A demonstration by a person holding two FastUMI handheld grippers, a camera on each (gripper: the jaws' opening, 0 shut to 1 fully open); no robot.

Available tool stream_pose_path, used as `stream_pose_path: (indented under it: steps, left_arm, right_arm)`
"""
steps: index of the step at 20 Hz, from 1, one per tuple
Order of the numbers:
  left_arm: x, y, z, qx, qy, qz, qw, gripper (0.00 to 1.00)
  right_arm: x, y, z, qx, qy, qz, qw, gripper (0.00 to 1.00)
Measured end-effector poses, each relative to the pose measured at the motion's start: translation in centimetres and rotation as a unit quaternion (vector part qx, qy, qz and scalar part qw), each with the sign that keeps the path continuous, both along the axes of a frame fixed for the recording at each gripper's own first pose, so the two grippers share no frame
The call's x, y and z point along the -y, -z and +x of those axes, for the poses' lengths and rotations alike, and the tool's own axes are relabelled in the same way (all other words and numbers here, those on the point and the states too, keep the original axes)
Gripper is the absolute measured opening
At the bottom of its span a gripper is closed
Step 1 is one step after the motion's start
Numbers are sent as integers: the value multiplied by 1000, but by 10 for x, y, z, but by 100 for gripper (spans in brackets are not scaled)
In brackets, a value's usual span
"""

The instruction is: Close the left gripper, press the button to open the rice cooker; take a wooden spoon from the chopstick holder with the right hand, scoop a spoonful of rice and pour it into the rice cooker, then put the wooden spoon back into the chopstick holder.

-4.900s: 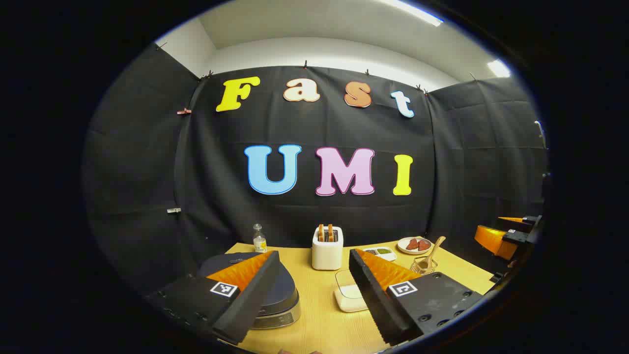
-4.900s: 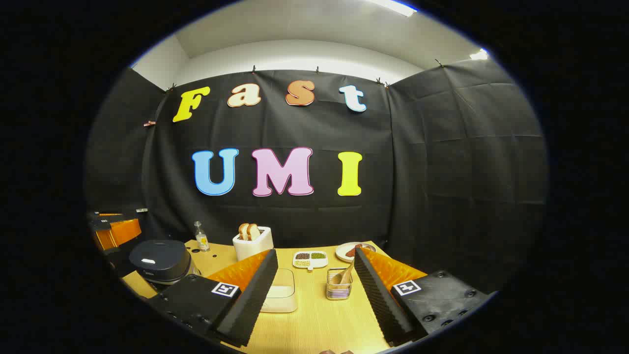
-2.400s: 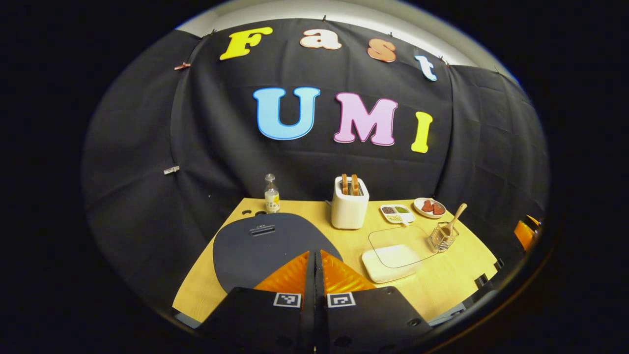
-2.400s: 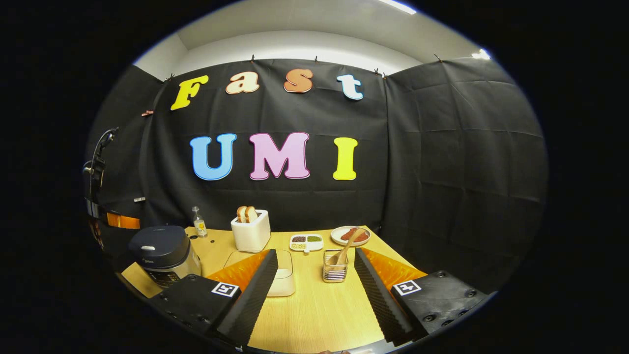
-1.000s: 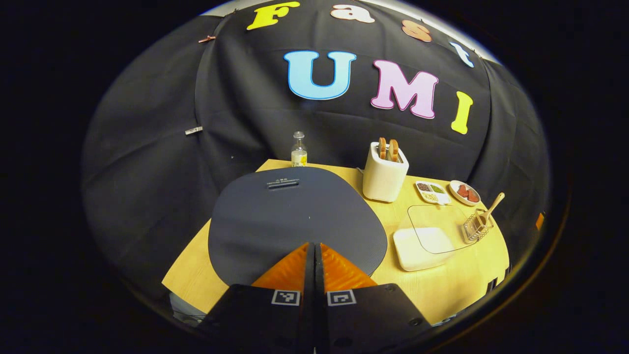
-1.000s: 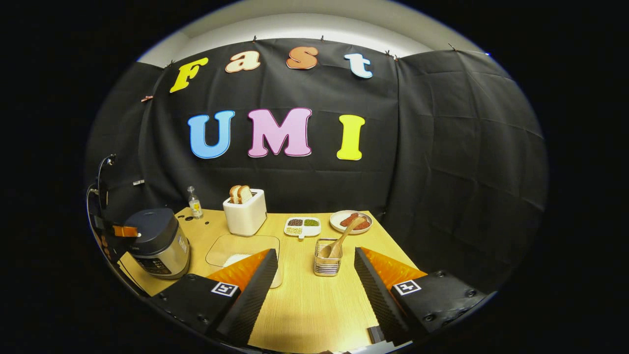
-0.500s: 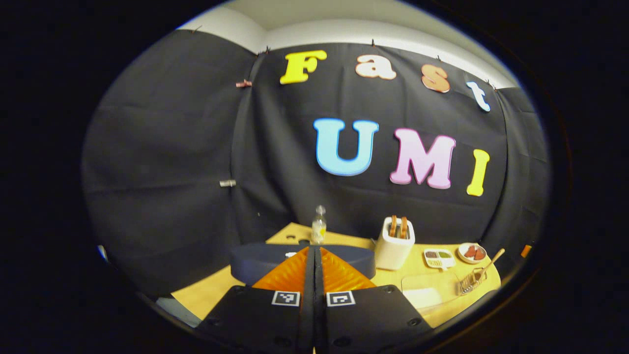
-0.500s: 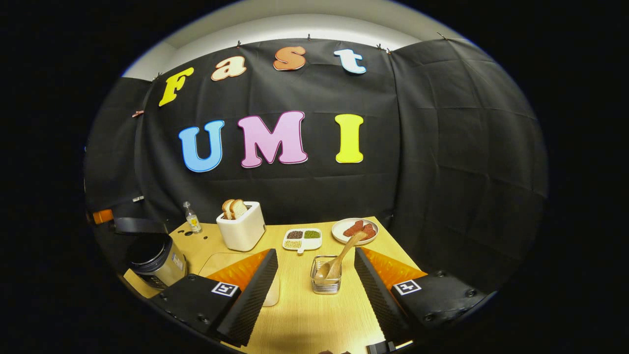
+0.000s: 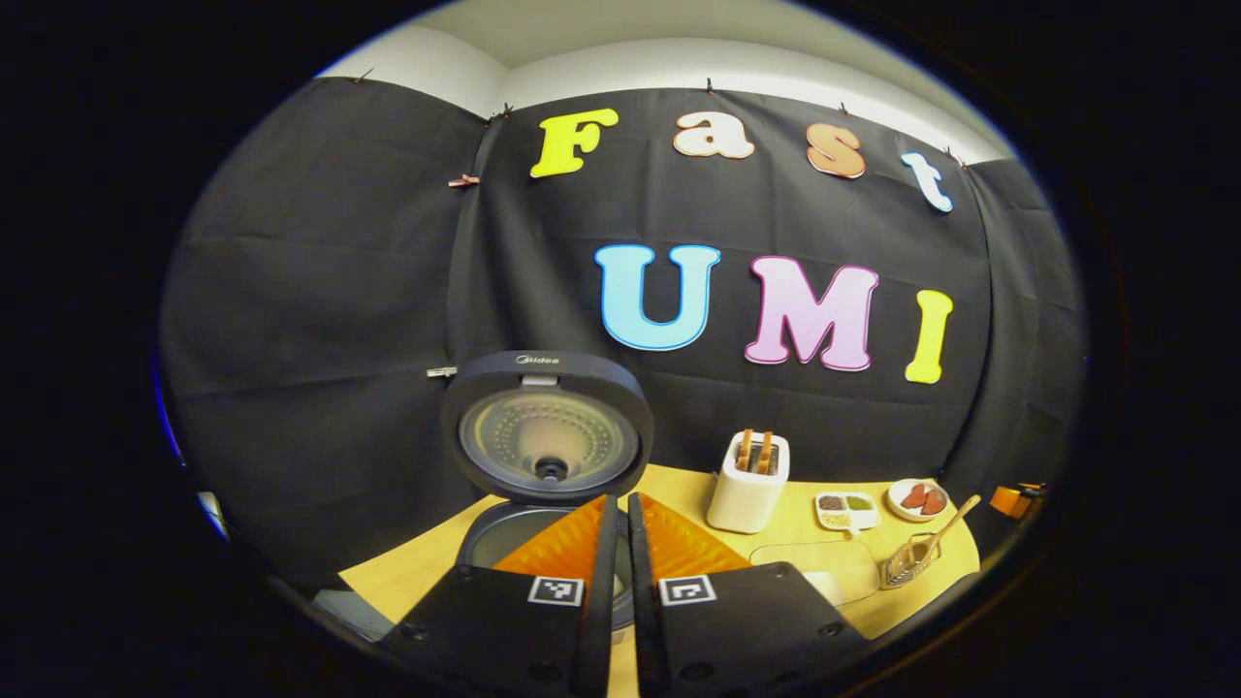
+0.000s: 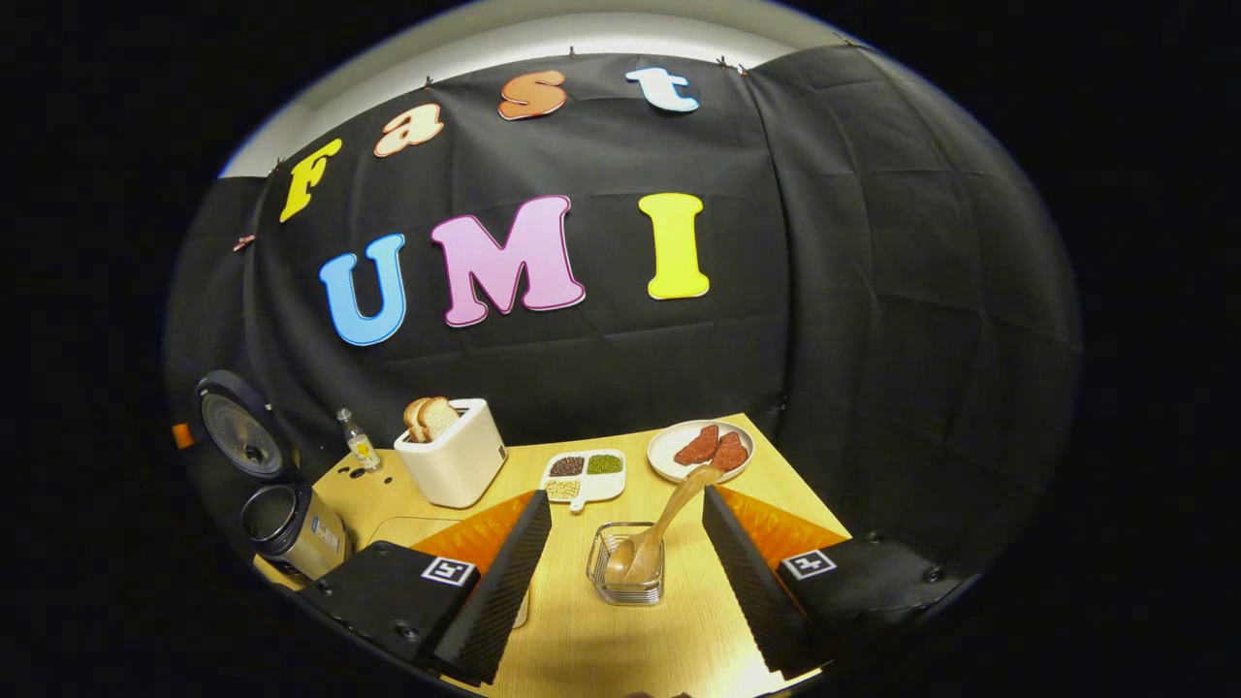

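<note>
Wooden spoon untouched in the chopstick holder between the right gripper's wide jaws, rice cooker lid up, left gripper nearly closed, scooping remains.

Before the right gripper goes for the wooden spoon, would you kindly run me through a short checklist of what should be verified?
1. Rice cooker lid open: ok, it stands upright, with the pot uncovered below it.
2. Right gripper open for the grasp: ok, its fingers are spread wide.
3. Wooden spoon in the chopstick holder: ok, bowl end down, handle leaning up to the right.
4. Handle lined up between the fingers: ok, it lies in the gap, nearer the right finger.
5. Left gripper out of the way: cannot tell; it is shut in front of the cooker.
6. Rice container's contents: cannot tell.
</note>
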State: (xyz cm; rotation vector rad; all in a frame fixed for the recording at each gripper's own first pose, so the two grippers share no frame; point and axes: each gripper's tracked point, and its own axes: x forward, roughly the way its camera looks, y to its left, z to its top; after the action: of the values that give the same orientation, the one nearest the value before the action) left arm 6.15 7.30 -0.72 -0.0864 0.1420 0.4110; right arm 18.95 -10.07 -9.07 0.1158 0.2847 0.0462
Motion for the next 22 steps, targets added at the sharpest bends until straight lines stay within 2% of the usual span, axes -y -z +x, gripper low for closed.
stream_pose_path:
  steps: [2,6,13,22]
  left_arm:
    - [12,1,-5,-1,0,-7,1000,25]
    - [25,8,-7,-10,5,7,1000,99]
    - [38,31,-21,-43,-15,-3,999,96]
    - [58,60,-33,-88,-18,-3,996,96]
  right_arm:
    - [9,11,15,-7,4,3,1000,98]
    - [28,34,44,-26,28,21,999,98]
    - [41,75,86,-88,81,103,987,98]
    - [55,115,126,-129,129,167,969,96]
